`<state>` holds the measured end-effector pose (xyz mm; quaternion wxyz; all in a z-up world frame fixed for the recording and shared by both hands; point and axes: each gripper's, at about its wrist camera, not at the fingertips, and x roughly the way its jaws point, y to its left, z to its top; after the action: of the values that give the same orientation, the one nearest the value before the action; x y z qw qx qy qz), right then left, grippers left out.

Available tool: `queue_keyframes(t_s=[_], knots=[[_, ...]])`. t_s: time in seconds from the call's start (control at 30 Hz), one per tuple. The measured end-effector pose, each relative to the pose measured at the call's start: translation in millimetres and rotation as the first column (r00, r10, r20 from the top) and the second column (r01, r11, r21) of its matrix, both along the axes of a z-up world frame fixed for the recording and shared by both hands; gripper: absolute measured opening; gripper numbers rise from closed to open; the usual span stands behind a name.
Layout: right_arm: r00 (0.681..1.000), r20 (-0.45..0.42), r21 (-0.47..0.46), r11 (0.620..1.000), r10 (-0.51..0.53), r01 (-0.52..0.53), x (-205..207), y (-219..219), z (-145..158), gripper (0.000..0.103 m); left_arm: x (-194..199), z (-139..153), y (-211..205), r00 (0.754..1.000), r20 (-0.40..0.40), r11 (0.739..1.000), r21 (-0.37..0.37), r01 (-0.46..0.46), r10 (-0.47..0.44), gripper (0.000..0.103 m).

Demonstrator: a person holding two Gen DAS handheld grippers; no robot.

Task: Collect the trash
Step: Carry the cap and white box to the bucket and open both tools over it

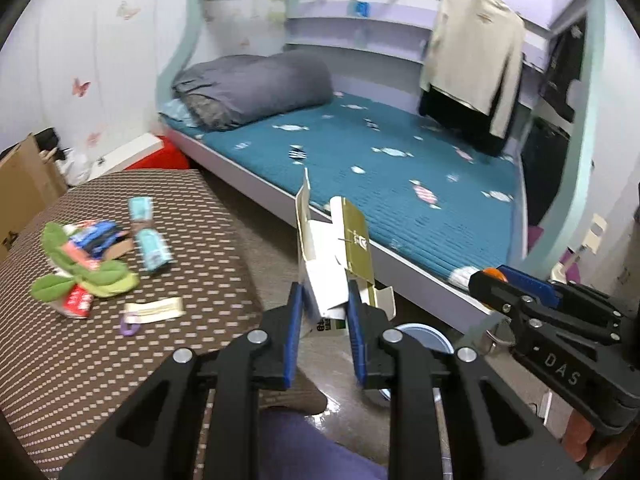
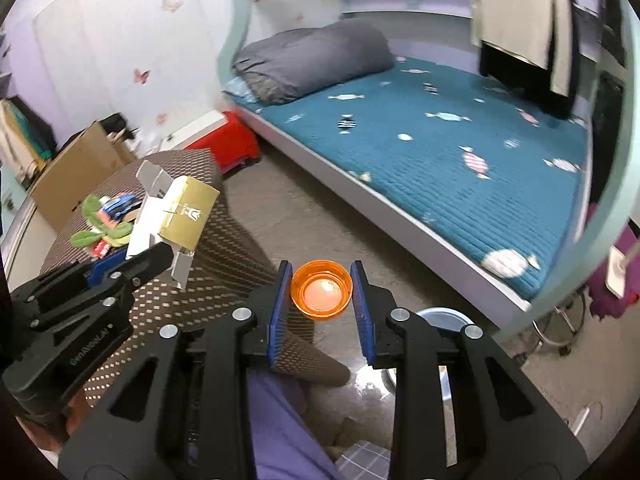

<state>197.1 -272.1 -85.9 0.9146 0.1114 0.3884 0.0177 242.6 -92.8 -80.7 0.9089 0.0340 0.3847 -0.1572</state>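
Your left gripper [image 1: 325, 308] is closed on a torn cardboard box [image 1: 334, 256]. The box is white inside and gold outside. Its flaps hang open, and it sticks up between the two blue pads [image 1: 294, 316]. You hold it in the air over the floor, just past the edge of the brown dotted table [image 1: 120, 340].

Your right gripper [image 2: 322, 296] is closed on a small orange cap [image 2: 322, 295]. The blue pads [image 2: 280, 308] press on both sides of it, and its open side faces the camera. You hold it up in the air, above the floor.

More trash is on the table, toward its far left side. There is a heap of wrappers [image 1: 90, 240] in red, blue and green, all mixed up. A light blue wrapper [image 1: 150, 236] lies just beside the heap. Nearer to you lies a small white label [image 1: 154, 308] with a purple clip [image 1: 130, 326] touching its left end.

Low down by your grippers you can see the rim of a round blue and silver container [image 2: 444, 318] on the floor. Most of it is hidden behind the gripper, so I cannot tell what it is.

Behind it all is a bed [image 1: 400, 168] with a teal cover and a rolled gray blanket [image 1: 256, 88].
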Motion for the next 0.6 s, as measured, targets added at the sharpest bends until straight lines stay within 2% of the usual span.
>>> queue_keyframes(t_s=[0.3,0.6], knots=[[0.987,-0.051,0.013,0.989,-0.149,0.15,-24,-60,-20,0.029,-4,-25,-71,0.988,-0.055,0.989,0.036,0.147,-0.145,0.021],[0.945,-0.13,0.024,0.952,-0.301,0.306,-46,-114,-54,0.03,-12,-60,-145,0.951,-0.133,0.952,0.089,0.292,-0.279,0.021]])
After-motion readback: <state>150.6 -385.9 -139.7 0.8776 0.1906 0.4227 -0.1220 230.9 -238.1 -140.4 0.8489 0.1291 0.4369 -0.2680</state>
